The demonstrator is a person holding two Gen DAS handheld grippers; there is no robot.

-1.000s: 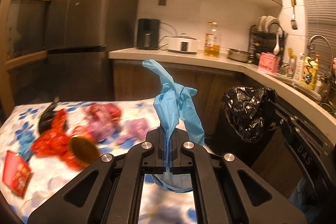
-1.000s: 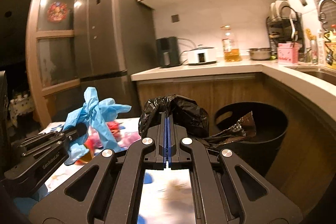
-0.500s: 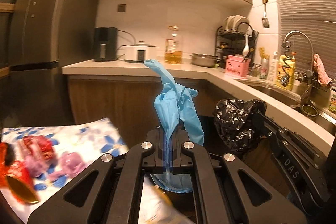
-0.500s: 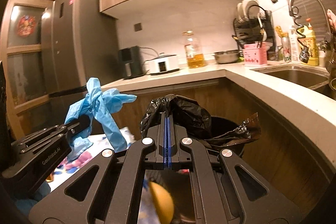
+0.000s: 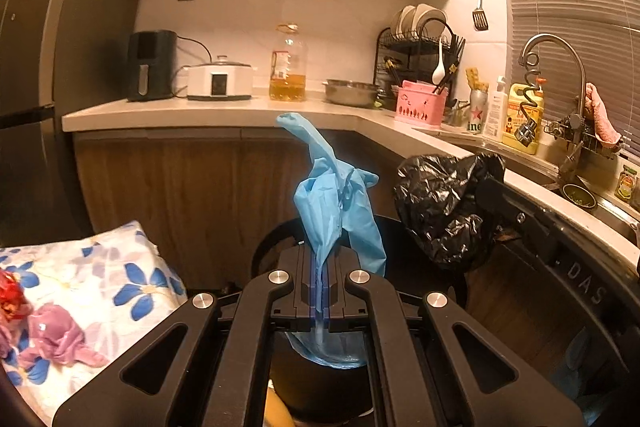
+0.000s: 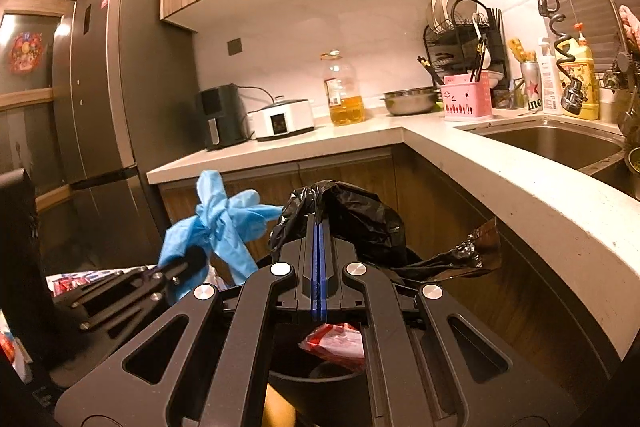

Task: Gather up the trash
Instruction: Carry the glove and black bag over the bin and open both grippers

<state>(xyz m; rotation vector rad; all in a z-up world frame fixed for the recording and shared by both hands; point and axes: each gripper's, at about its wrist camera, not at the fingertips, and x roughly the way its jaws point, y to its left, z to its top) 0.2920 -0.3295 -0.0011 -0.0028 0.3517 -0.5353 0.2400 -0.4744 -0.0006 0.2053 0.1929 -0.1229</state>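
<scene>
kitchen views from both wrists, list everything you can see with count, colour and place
blue glove: 1, blue, pinched in left tongs
black bag: 1, black, crumpled, pinched in right tongs
bin: 1, black, on the floor below both tongs
red wrapper: 1, red, inside the bin
floral cloth: 1, white with blue flowers, left of the bin
oil bottle: 1, clear with yellow oil, on the counter
air fryer: 1, black, counter far left
cooker: 1, white, beside the air fryer
metal bowl: 1, steel, on the counter
dish rack: 1, black, counter corner
left tongs: shut on glove
right tongs: shut on bag
</scene>
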